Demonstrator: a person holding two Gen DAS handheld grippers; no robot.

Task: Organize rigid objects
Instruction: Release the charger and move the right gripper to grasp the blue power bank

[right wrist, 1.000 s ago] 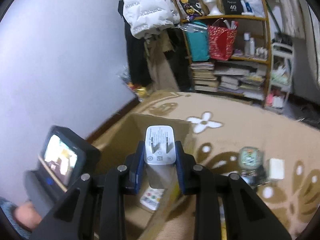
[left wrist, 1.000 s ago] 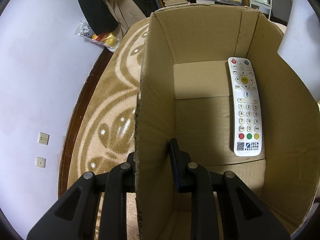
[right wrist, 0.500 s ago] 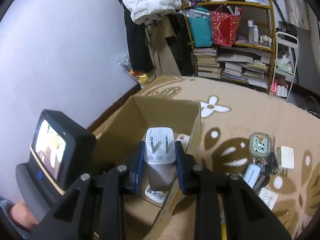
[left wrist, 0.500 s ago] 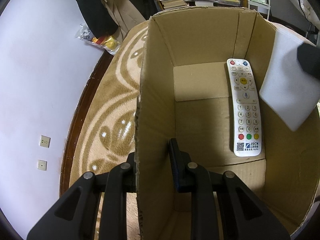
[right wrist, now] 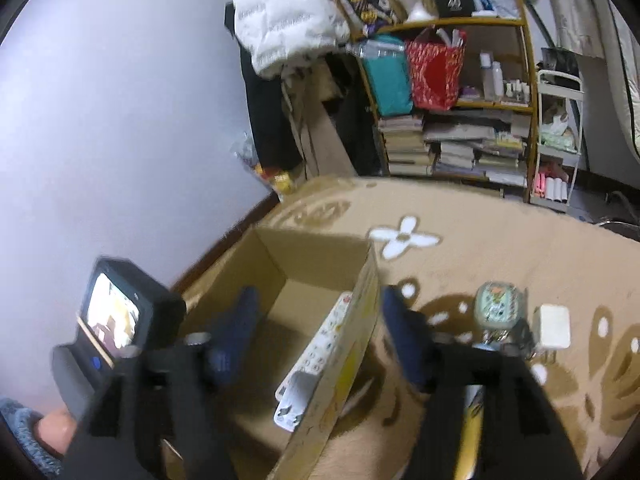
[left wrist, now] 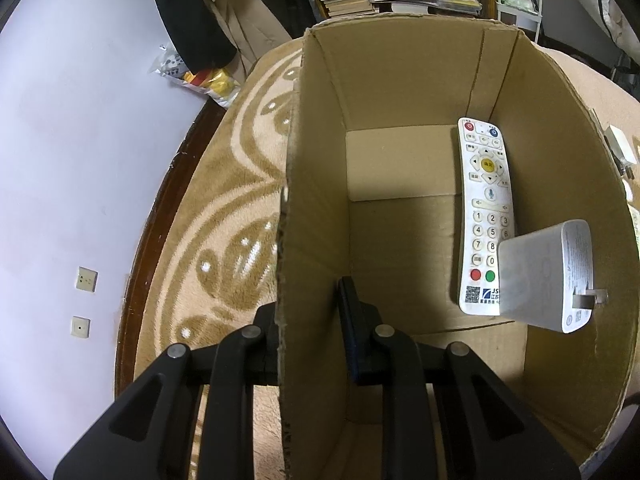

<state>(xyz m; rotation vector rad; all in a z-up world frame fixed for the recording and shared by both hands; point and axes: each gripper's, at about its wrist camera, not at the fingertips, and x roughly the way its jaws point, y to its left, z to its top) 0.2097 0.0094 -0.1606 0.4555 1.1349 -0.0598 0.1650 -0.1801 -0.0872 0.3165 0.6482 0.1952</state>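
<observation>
A cardboard box [left wrist: 400, 80] stands open on the patterned carpet. My left gripper [left wrist: 310, 312] is shut on the box's left wall, one finger inside and one outside. A white remote [left wrist: 486, 200] lies flat on the box floor by the right wall. A white plug charger [left wrist: 540, 280] sits tilted over the remote's near end, prongs pointing right. In the right wrist view my right gripper [right wrist: 320, 308] hangs open and blurred over the box [right wrist: 312, 256], straddling its right wall, with nothing between its fingers. Below it lie the charger [right wrist: 296, 398] and the remote [right wrist: 326, 344].
On the carpet right of the box lie a round green keychain [right wrist: 498, 308], a white adapter [right wrist: 552, 326] and a yellow item [right wrist: 472, 420]. A bookshelf [right wrist: 460, 140] and hanging coats stand behind. The wall runs close on the left. A hand [right wrist: 56, 432] holds the left gripper.
My right gripper opened and let go of the charger, which dropped into the box onto the remote's near end. The left gripper kept its hold on the box wall.
</observation>
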